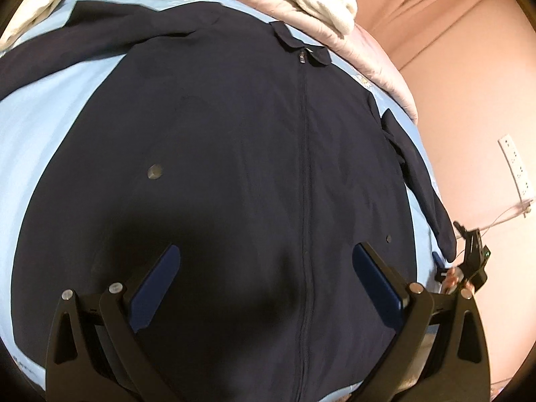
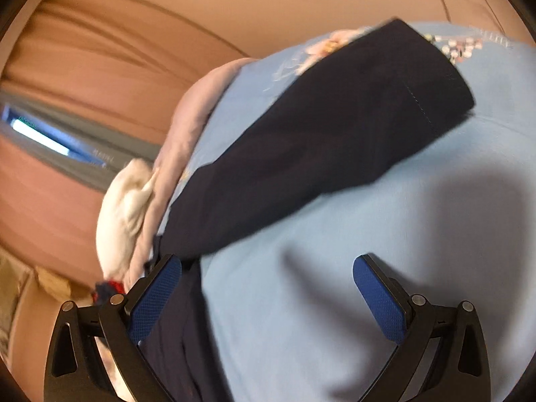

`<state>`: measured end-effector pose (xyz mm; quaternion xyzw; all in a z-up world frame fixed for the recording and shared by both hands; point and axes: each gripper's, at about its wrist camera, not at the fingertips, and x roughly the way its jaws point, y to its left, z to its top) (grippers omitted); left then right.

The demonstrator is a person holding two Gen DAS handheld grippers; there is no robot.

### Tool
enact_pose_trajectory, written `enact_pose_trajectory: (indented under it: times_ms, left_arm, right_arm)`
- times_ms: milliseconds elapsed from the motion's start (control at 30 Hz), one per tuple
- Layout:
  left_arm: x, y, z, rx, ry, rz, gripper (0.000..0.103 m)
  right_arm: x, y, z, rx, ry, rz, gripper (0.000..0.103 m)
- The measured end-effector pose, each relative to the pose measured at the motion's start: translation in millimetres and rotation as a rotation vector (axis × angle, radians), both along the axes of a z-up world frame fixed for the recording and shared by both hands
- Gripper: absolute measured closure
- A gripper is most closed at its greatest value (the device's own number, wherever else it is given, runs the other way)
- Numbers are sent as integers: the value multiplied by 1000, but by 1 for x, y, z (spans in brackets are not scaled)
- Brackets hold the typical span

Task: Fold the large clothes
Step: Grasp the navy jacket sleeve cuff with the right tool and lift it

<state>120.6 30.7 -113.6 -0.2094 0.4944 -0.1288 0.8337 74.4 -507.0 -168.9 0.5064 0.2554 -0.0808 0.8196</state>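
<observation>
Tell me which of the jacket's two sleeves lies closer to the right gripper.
The sleeve stretched across the light blue sheet, just ahead of the open right gripper. The other sleeve lies on the jacket's far side.

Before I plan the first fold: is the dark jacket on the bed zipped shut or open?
Zipped shut. The zipper runs closed down the jacket front, its pull up at the collar.

Both wrist views look down close; both show the jacket [image 1: 234,134]
</observation>
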Motion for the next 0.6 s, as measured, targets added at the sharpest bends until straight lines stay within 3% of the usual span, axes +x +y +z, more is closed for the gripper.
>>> enact_pose_trajectory:
  times_ms: [167, 333, 433, 500, 533, 600]
  left_arm:
    - [12, -10, 3, 44, -9, -21, 0]
    - [21, -13, -1, 53, 2, -25, 0]
    - [24, -16, -4, 59, 16, -33, 0]
    - [24, -18, -5, 64, 17, -41, 0]
    - [27, -20, -4, 64, 13, -46, 0]
    - [29, -20, -6, 74, 19, -50, 0]
  right_arm:
    - [12, -17, 3, 36, -58, -67, 0]
    - [24, -37, -1, 82, -53, -187, 1]
    - [26, -40, 2, 62, -18, -250, 13]
    - [24, -45, 1, 69, 11, -287, 32]
    - [22, -45, 0, 70, 20, -297, 37]
    - [18, -46, 0, 48, 29, -288, 62]
